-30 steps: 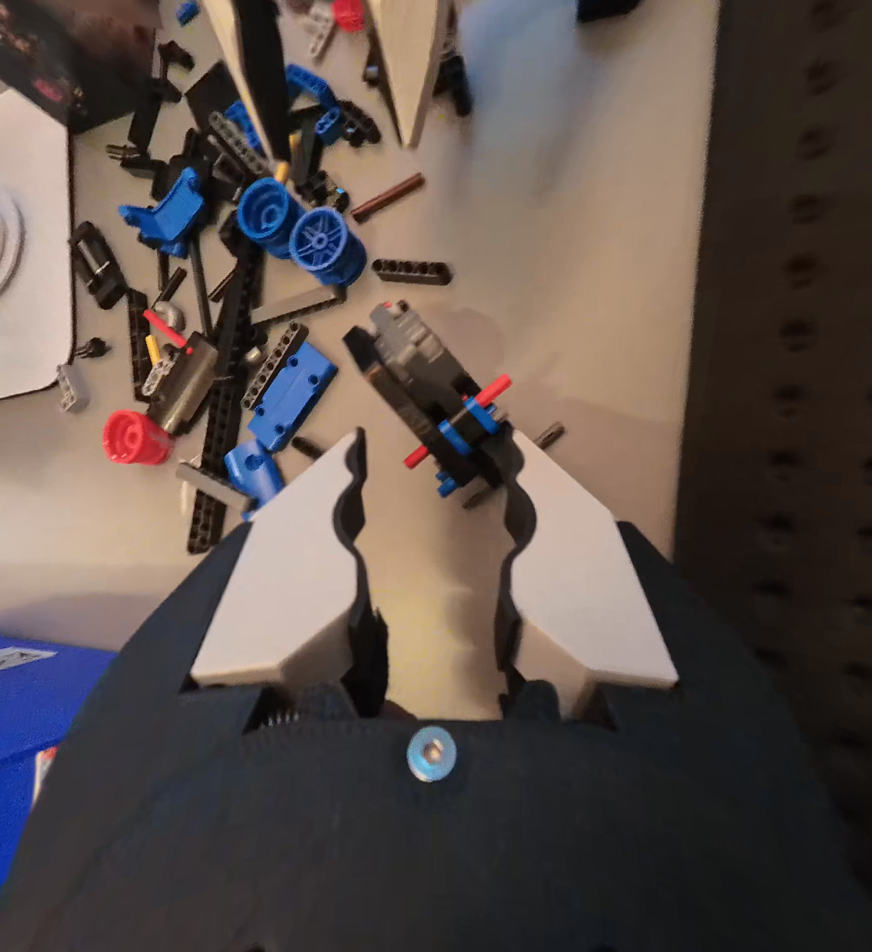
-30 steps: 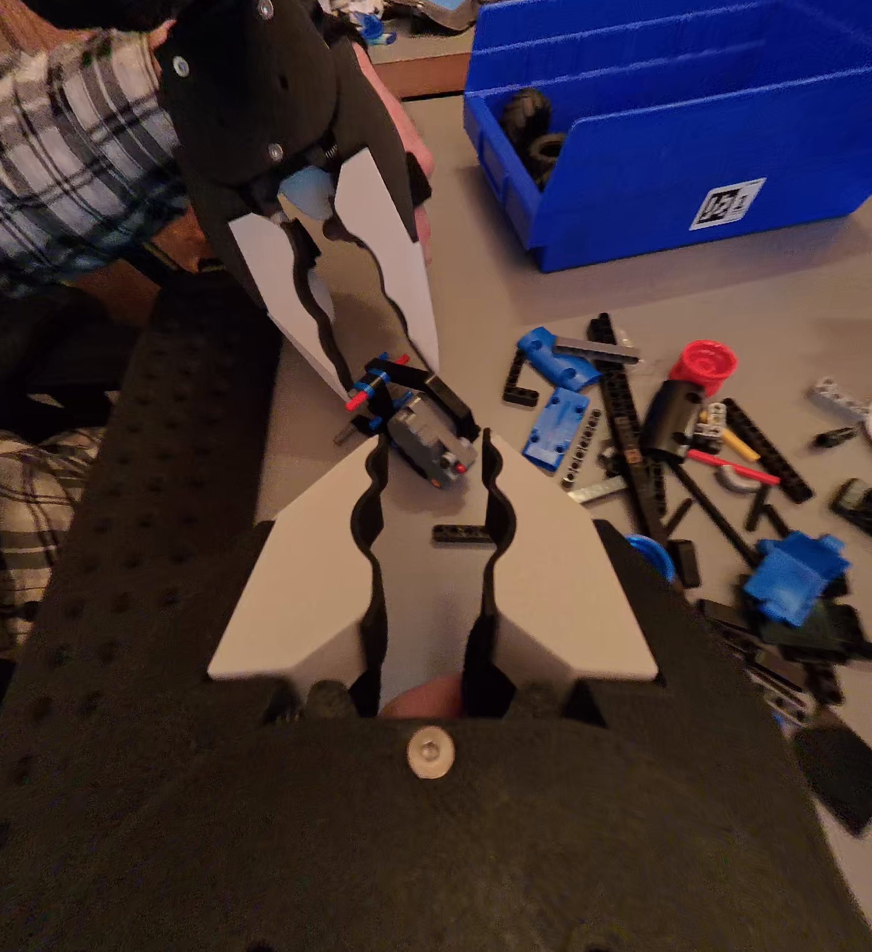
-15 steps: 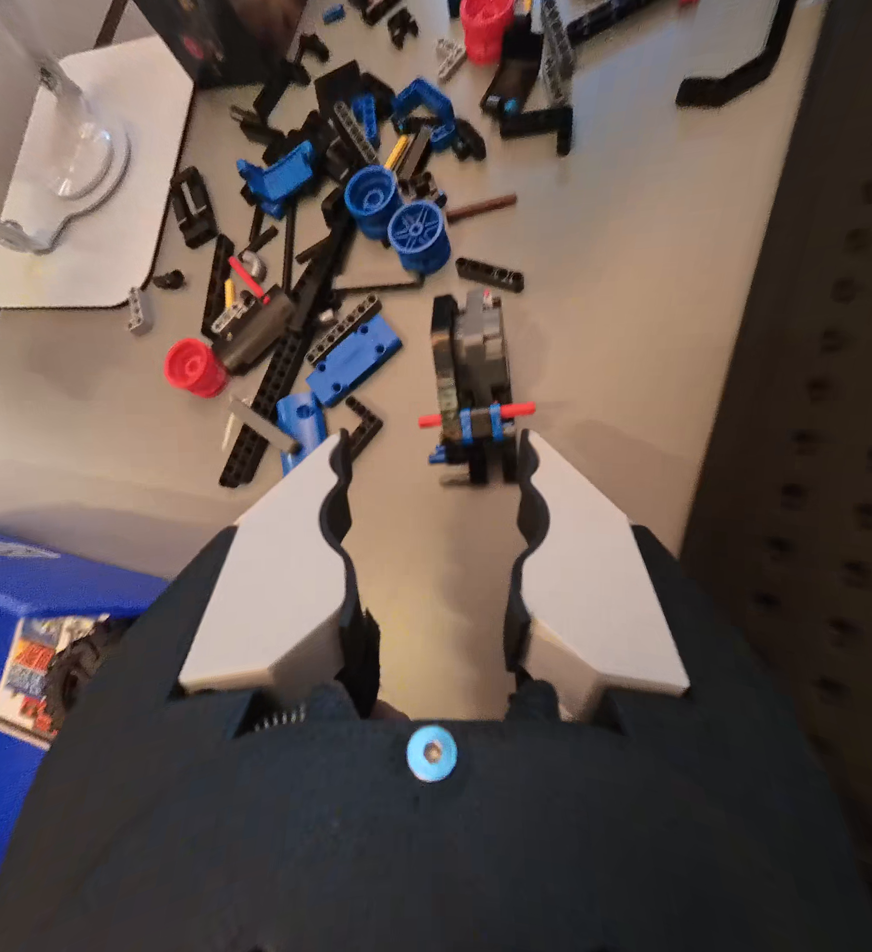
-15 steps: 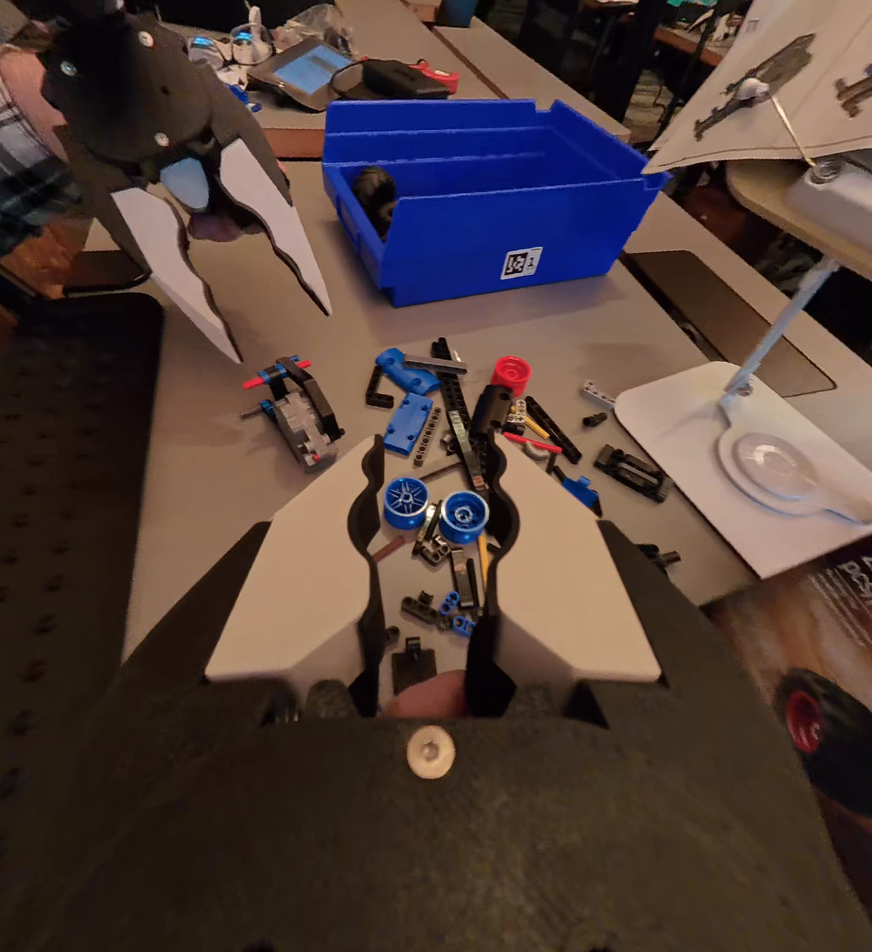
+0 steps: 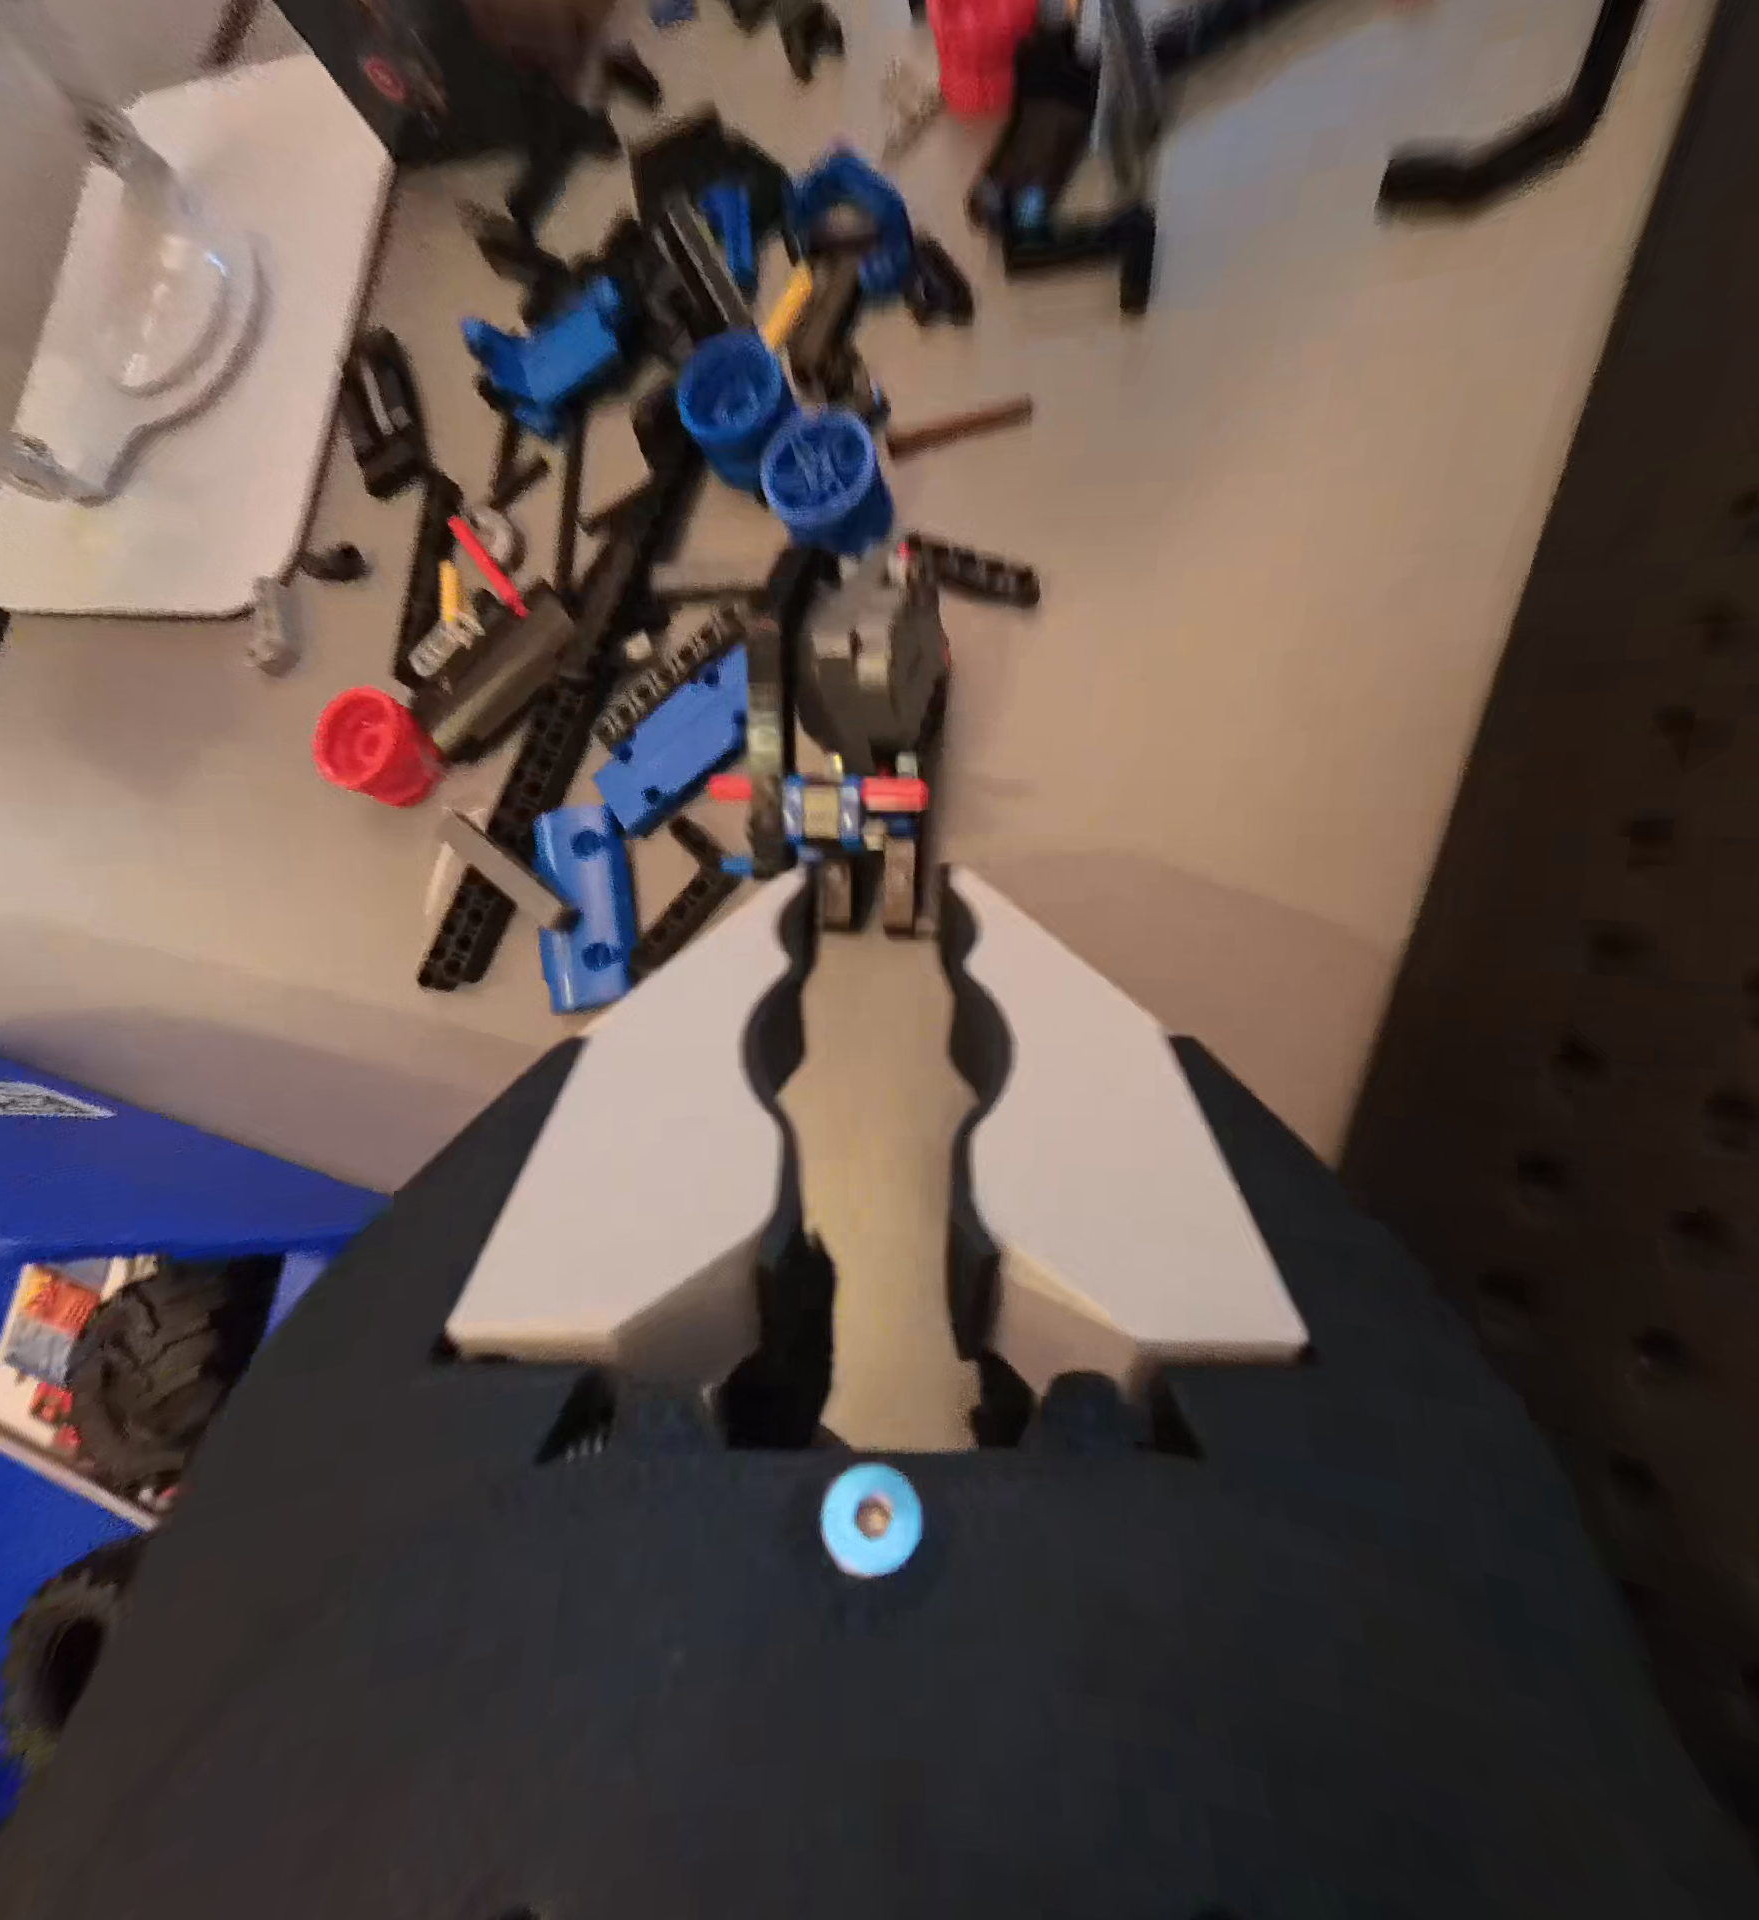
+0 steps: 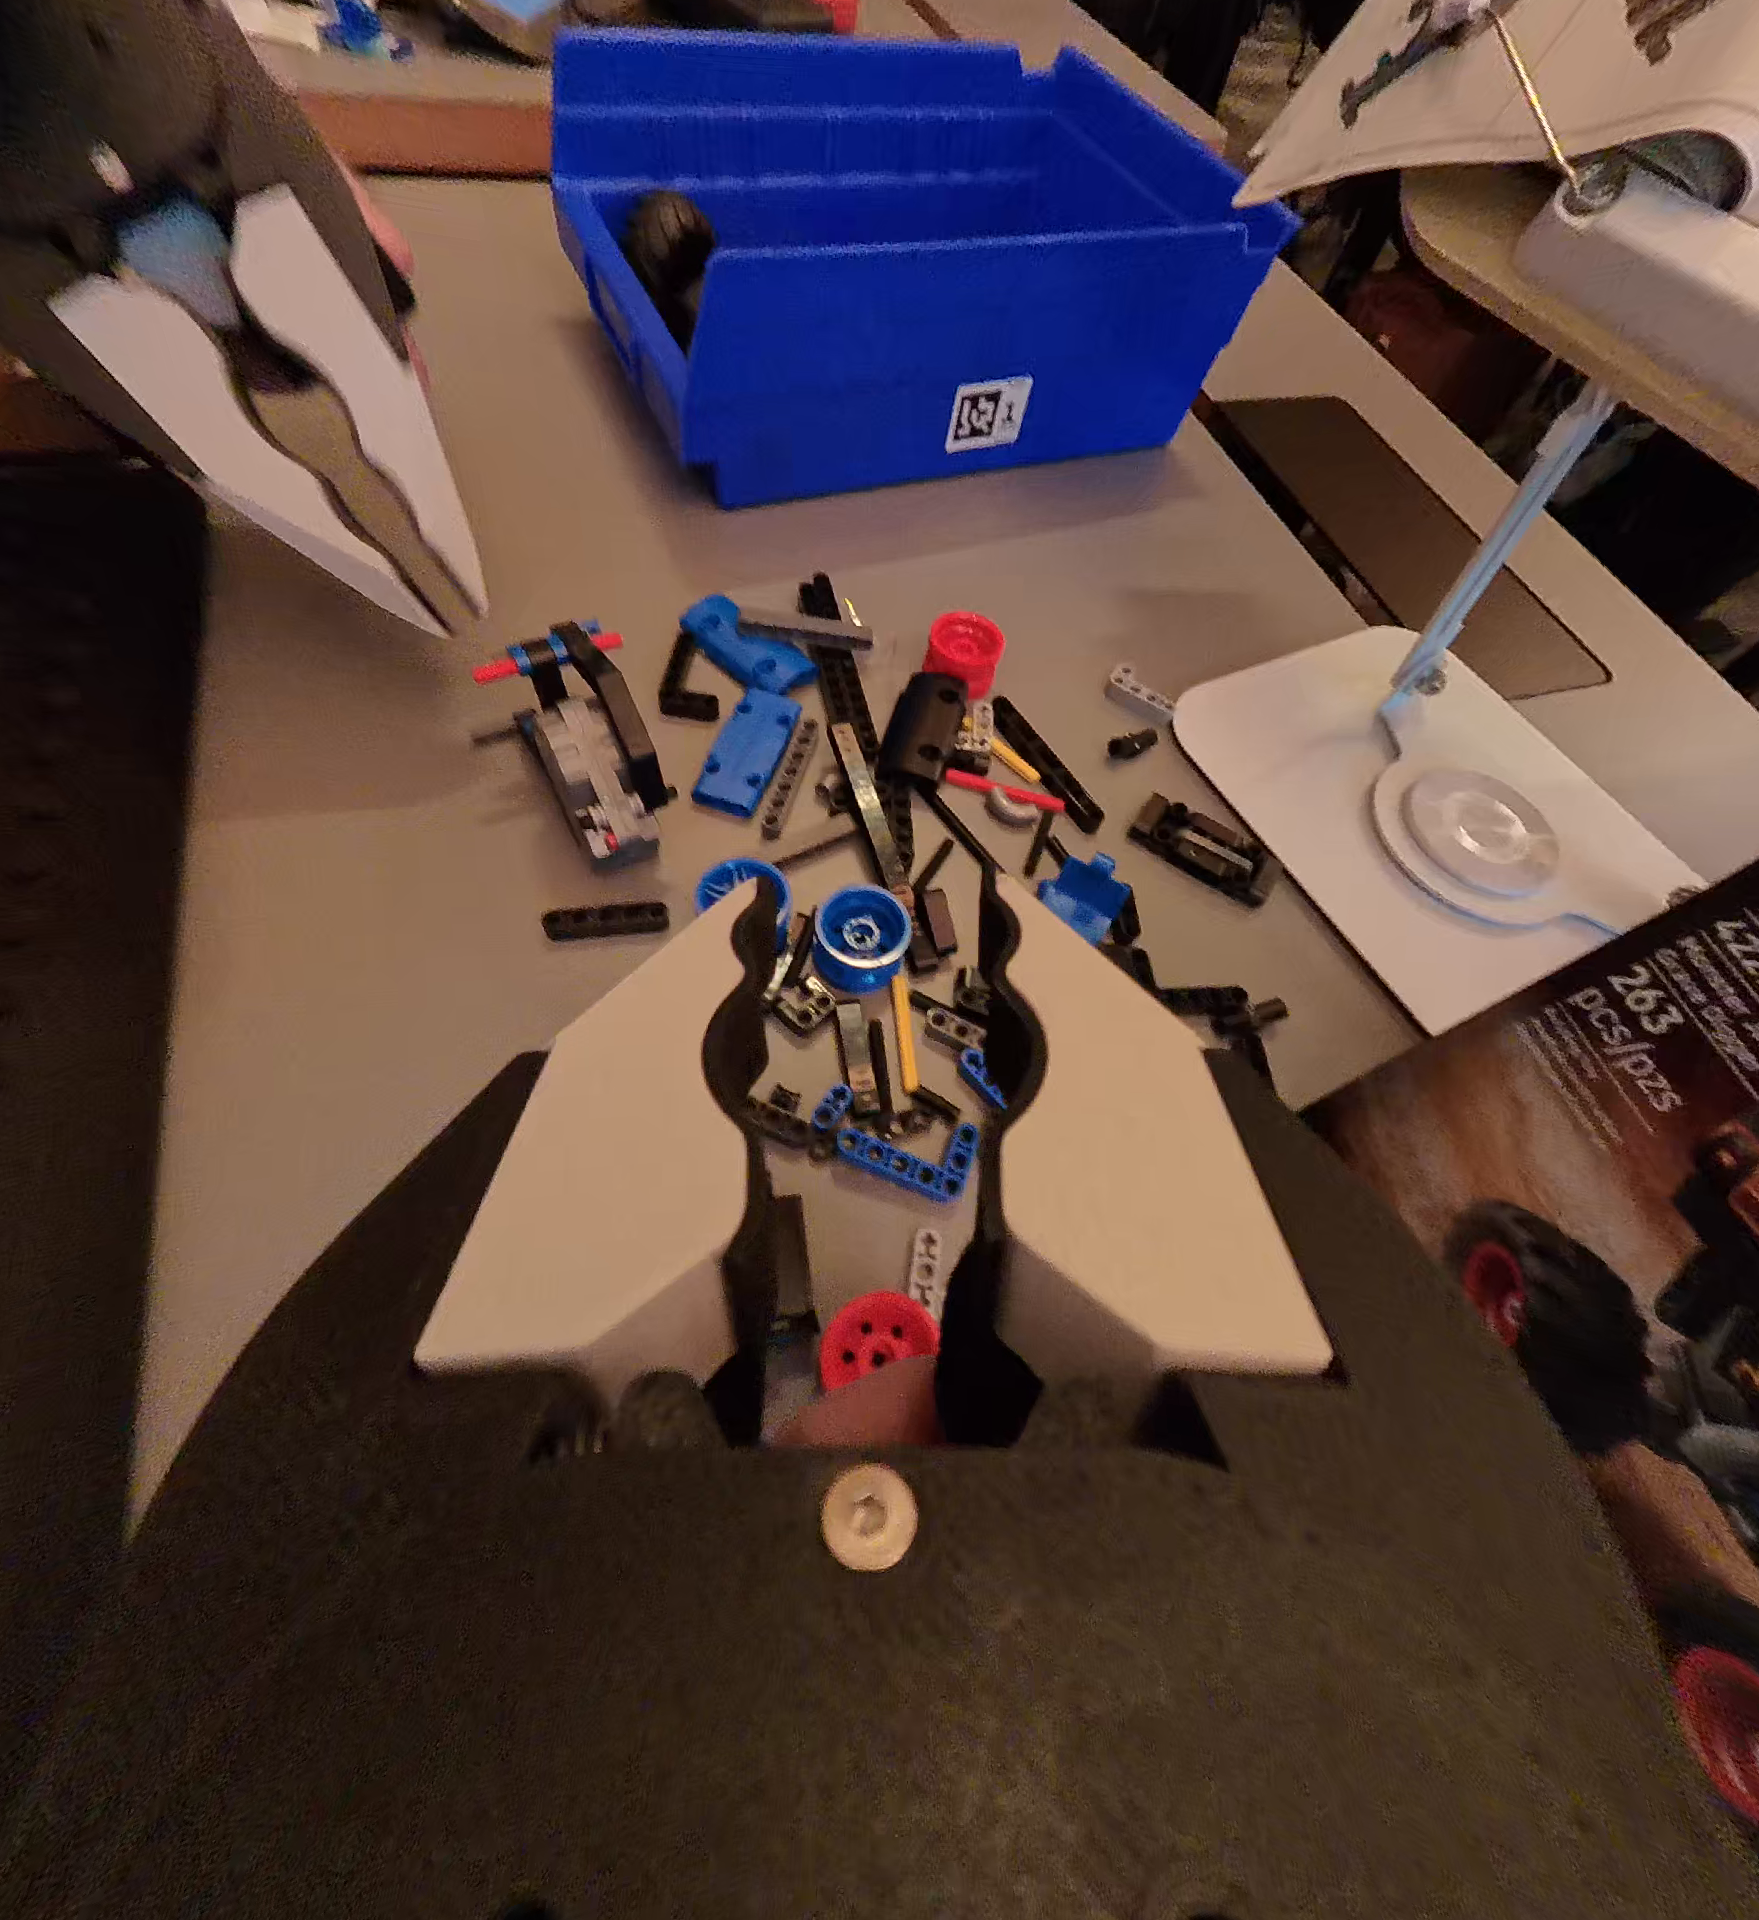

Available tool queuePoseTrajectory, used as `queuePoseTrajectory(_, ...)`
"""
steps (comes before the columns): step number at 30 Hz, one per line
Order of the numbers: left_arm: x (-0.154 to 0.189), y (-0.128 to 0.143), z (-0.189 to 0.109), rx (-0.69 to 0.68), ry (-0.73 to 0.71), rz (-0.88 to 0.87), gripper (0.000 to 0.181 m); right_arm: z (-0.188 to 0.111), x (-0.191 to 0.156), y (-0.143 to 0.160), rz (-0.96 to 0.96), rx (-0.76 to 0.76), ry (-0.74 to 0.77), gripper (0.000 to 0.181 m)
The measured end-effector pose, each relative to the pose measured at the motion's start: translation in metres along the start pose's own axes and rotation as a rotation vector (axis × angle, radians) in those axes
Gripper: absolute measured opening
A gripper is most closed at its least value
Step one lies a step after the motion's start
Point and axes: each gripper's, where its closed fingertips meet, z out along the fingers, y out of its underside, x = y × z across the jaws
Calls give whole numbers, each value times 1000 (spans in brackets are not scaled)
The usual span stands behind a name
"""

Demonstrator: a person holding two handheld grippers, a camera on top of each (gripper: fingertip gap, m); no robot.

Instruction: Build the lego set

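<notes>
My left gripper [image 5: 873, 902] has its jaws partly spread just before the grey-black assembly [image 5: 859, 717]; my right gripper [image 6: 870, 909] hangs with jaws spread above loose pieces on the surface [image 6: 355, 935].

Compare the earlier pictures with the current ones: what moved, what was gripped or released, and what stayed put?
The right gripper pulled back from the half-built assembly to above the loose parts. The left gripper narrowed its fingers, lined up on the assembly. Nothing was gripped. Assembly, blue bin and parts stayed put.
</notes>
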Motion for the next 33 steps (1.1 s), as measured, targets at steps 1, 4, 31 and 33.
queuePoseTrajectory(1,-4,-12,-3,45,0,-21,38,-1,2,3,-6,-10,10,37)
queuePoseTrajectory(4,-9,-22,13,-4,-7,12,55,0,7,13,-9,-49,20,36)
queuePoseTrajectory(31,-71,120,-61,-215,-497,-374,53,71,23,41,-4,-300,-86,14)
queuePoseTrajectory(33,-74,110,-61,-172,-526,-370,56,87,22,46,-7,-343,-127,9)
